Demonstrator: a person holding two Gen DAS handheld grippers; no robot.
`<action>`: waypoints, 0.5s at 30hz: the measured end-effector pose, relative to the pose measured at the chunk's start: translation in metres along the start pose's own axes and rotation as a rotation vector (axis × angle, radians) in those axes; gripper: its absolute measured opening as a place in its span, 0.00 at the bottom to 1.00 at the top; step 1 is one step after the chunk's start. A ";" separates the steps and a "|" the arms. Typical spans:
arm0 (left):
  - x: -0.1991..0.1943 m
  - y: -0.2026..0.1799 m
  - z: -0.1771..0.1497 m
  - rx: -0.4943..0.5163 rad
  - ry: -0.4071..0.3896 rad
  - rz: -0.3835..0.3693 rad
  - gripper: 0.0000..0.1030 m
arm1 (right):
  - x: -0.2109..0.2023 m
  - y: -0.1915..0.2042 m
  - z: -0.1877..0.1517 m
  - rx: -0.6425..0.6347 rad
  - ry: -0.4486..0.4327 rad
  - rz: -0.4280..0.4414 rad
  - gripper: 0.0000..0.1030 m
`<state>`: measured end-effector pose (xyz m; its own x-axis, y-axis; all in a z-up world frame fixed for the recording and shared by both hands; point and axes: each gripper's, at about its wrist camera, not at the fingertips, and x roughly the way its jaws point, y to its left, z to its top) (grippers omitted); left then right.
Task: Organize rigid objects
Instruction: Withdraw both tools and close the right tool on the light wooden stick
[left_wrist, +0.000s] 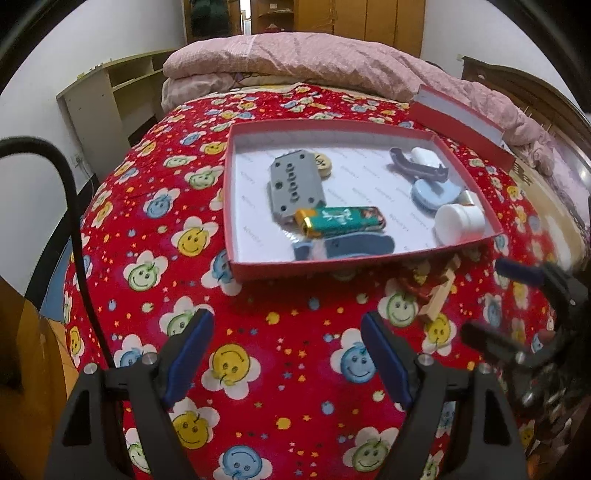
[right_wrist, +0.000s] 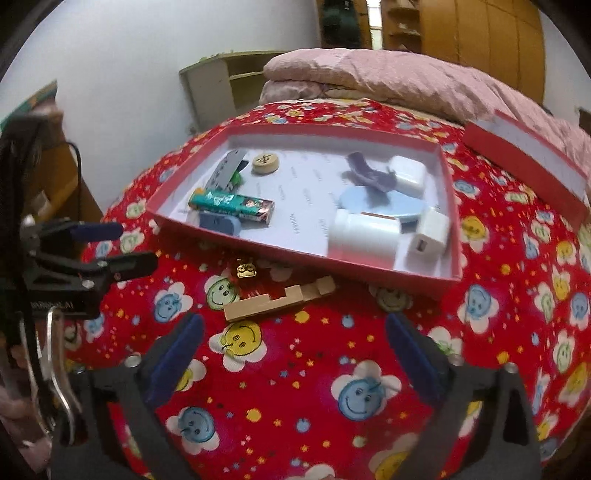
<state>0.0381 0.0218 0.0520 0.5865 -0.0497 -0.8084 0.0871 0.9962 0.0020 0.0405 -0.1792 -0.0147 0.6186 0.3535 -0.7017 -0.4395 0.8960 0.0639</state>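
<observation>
A: Item one, red box (right_wrist: 258, 248): recorded on the flowered bedspread (right_wrist: 280, 369), holding a lighter (right_wrist: 232, 204), a white jar (right_wrist: 364, 235) and a charger cube (right_wrist: 428, 240).

B: Outside it?

A: A notched wooden block (right_wrist: 275, 298) was logged just before the front wall.

B: Tools?

A: Left gripper (left_wrist: 286, 356) and right gripper (right_wrist: 295, 363) were noted spread apart, nothing held.

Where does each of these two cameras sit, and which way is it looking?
Left wrist: rides on the left tongs, looking down along its open fingers at the red box; the right tongs shows at the right.
Right wrist: on the right tongs, open, aimed at the wooden block; left tongs at the left.
Shared: box, block, bedspread.
</observation>
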 end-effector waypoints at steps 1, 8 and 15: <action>0.001 0.001 -0.001 -0.004 0.003 0.001 0.83 | 0.003 0.002 0.000 -0.008 0.005 0.000 1.00; 0.009 0.011 -0.001 -0.027 0.016 0.011 0.83 | 0.022 0.003 0.006 -0.012 0.021 0.012 1.00; 0.012 0.020 -0.004 -0.047 0.027 0.015 0.83 | 0.038 0.004 0.010 -0.035 0.051 0.013 1.00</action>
<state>0.0436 0.0411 0.0393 0.5655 -0.0337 -0.8240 0.0401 0.9991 -0.0134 0.0693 -0.1594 -0.0338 0.5793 0.3501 -0.7361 -0.4703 0.8812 0.0490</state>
